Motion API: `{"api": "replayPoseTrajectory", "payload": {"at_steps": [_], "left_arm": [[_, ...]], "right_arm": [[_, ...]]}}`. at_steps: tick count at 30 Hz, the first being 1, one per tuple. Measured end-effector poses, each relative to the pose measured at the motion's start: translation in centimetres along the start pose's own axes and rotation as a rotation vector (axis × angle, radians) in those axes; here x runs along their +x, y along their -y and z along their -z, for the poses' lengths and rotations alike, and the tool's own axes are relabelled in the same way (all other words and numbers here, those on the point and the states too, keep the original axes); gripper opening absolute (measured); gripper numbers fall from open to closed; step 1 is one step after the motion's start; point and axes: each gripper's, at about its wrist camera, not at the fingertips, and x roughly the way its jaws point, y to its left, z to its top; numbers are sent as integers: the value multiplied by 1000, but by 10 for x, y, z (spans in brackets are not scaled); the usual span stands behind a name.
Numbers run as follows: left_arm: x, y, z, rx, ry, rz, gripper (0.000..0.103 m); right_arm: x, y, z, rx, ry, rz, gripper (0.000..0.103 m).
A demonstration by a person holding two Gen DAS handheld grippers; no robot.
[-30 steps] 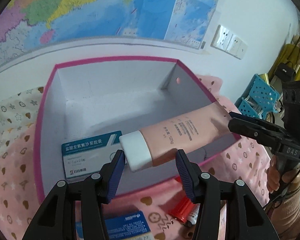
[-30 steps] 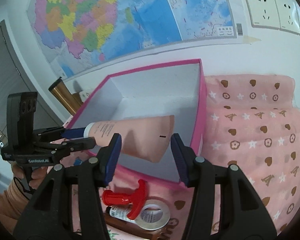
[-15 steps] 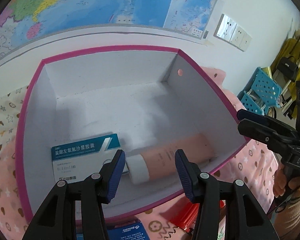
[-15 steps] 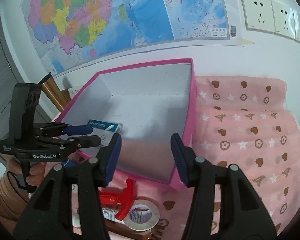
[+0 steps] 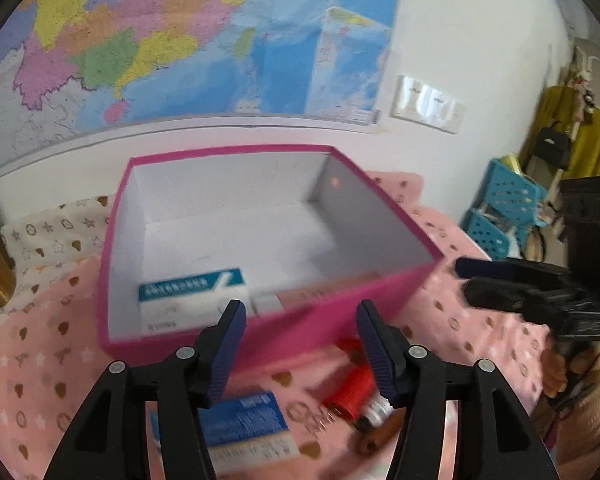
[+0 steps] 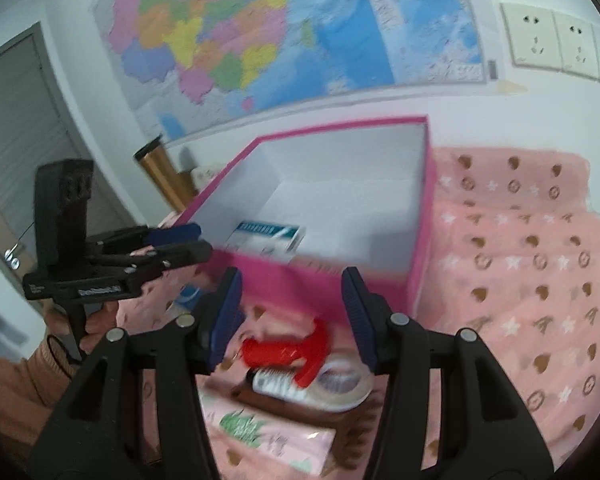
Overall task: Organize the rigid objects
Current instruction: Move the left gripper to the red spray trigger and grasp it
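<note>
Underneath everything lies a pink cloth (image 6: 540,264) printed with brown hearts, white stars and ringed flowers, spread over the desk. Behind it hangs a coloured wall map (image 5: 148,40), with white wall sockets (image 6: 556,40) to the map's right and a grey door (image 6: 16,128) to its left. A blue perforated crate (image 5: 500,216) stands off past the cloth's right edge, with yellow garments hanging behind it.

On the cloth sits the pink box (image 5: 332,320), white inside and open at the top. Within it, near the front wall, lie a teal-and-white medicine carton (image 5: 188,292) and, just to the carton's right, a pink tube (image 5: 324,292) with its white cap (image 5: 265,303) toward the carton. In front of the box, on the cloth, are a red-handled tool (image 6: 288,354), a roll of clear tape (image 6: 340,386) touching it, a blue-and-white carton (image 5: 244,428) and a pink packet with green print (image 6: 260,432); motion blur hides finer detail.

Both grippers hover in front of the box, above the loose items, holding nothing. The left gripper (image 5: 300,340) has its jaws wide, its blue pads framing the box's front wall; in the right wrist view it shows side-on, gripped by a hand in a tan sleeve. The right gripper (image 6: 291,316) also has its jaws wide, above the red-handled tool.
</note>
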Motion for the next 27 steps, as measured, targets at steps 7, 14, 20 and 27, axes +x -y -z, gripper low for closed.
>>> {"api": "replayPoseTrajectory", "payload": {"at_steps": [7, 14, 20, 27], "left_arm": [[7, 14, 40, 15, -68, 27, 59], [33, 15, 66, -14, -165, 50, 59], [42, 18, 72, -22, -189, 65, 59], [56, 19, 75, -35, -224, 85, 57]], "right_arm": [[39, -1, 35, 37, -136, 11, 54], [65, 7, 49, 69, -194, 55, 54], [77, 11, 51, 70, -215, 61, 54], [86, 11, 53, 54, -218, 84, 44]]}}
